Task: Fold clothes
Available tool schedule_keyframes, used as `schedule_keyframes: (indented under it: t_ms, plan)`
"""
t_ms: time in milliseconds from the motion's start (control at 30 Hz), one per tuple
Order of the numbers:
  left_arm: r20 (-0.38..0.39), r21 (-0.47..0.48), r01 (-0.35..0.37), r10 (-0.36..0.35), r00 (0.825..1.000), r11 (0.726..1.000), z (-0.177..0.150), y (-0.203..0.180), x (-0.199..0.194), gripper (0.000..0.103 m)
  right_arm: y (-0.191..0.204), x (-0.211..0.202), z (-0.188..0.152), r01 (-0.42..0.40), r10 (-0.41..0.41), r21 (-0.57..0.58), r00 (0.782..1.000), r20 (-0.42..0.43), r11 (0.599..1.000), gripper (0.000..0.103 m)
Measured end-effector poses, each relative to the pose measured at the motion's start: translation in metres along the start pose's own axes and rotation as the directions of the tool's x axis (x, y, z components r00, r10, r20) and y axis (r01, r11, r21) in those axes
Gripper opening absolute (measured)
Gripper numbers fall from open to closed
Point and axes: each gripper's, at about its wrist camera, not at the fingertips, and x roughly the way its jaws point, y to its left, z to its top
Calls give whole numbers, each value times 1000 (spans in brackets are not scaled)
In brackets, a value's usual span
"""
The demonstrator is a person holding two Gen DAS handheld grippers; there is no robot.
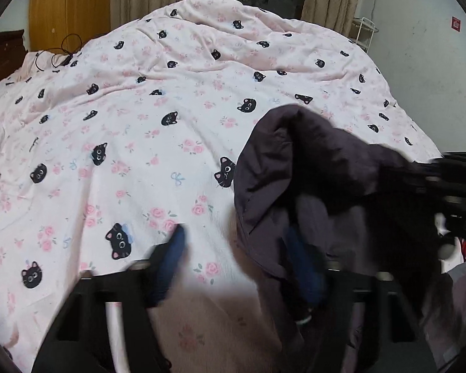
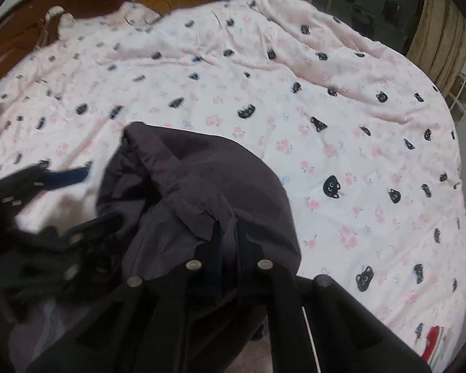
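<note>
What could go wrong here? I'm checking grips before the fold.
The right gripper pinches only a thin hem of the garment, so it may slip out. The left gripper is open, one finger under the cloth, so that side may sag and bunch on the duvet.

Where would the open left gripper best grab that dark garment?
Probably the stitched hem, approached from the left, the garment's open side. The garment hangs bunched from the right gripper, clamped on its edge. The left gripper stands open, one finger over bedding, one behind cloth.
</note>
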Motion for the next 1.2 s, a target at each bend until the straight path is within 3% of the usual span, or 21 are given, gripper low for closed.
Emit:
schedule_keyframes:
  t_ms: [67,167,233,400,567,700,867,933,1000,1100,1200]
  plan:
    - [2,-5,-8,8,1000,1000,0,1,3,20,0,-15,-4,-34,35,-14,998,44,999,6]
    - [20,9,0,-1,1000,1000,1,-2,3,8,3,-40,-10,-79,84,-49,991,107,996,6]
    - [52,2,-8,8,999,1000,2,0,-5,6,4,-54,-13,-88,97,-70,986,138,994,6]
    - [169,-63,-56,65,983,996,3,15,-42,3,3,-74,-23,8,11,-97,981,195,995,6]
    - [250,-78,-106,122,961,991,-4,18,-80,3,0,-65,-33,57,-39,-92,983,180,994,7]
    - [200,-107,-112,131,971,988,-15,24,-78,4,-6,-37,-36,86,-79,-50,990,117,995,11]
    - [2,-106,-132,133,991,986,-38,37,-28,12,-13,15,-43,93,-92,15,995,-48,996,13]
    - [-47,-117,-128,123,991,985,-44,38,-18,15,-14,26,-49,112,-110,20,990,-90,993,19]
    - [-51,-113,-132,126,991,985,-43,37,-20,17,-19,26,-55,129,-125,30,987,-97,991,30]
    - [-41,-103,-122,119,992,987,-37,32,-33,24,-26,19,-60,129,-126,32,989,-80,991,32]
    - [-17,-135,-68,67,998,989,-28,34,-51,26,-32,-6,-58,103,-103,51,995,2,993,33]
